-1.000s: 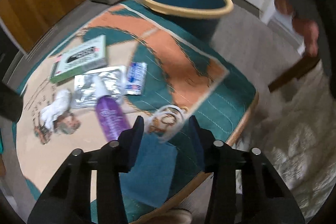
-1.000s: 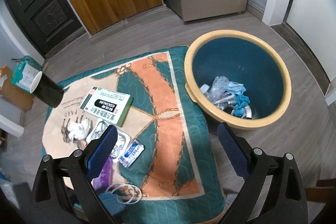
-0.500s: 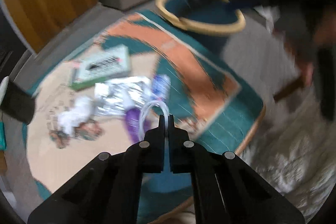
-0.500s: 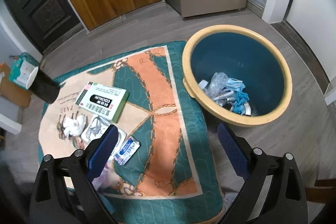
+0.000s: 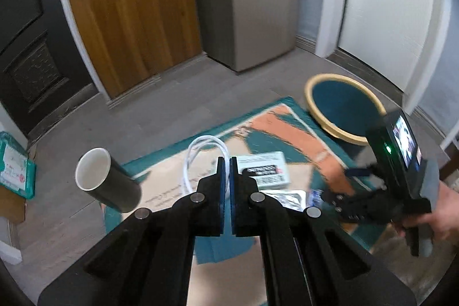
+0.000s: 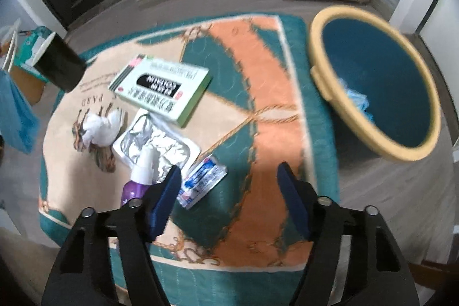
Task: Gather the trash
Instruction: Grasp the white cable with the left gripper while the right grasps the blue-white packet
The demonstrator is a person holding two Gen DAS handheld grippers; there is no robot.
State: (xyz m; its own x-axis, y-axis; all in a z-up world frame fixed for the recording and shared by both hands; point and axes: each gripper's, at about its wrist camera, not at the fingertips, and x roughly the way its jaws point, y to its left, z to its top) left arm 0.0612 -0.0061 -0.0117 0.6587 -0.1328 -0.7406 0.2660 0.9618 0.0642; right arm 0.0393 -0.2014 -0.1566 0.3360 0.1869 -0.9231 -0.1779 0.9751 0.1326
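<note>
Left gripper (image 5: 226, 159): pressed together, pinching the thin looped white cable (image 5: 198, 151) above the bench; light, limp, likely to swing.
Blue-and-white foil sachet (image 6: 202, 182): flat, slippery; best pinched at an edge.
Right gripper (image 6: 229, 178): closing, nothing pressed; sachet at nine o'clock.
Yellow-rimmed teal bin (image 6: 373, 82): at one o'clock.

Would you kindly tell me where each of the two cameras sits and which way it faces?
Left wrist: on the left gripper, shut on a white cable loop, angled down across the table; the right gripper's body and the person's hand show.
Right wrist: on the right gripper, jaws closing with nothing between them, looking steeply down at the blue sachet.
Shared: green box, bin, black cup.
</note>
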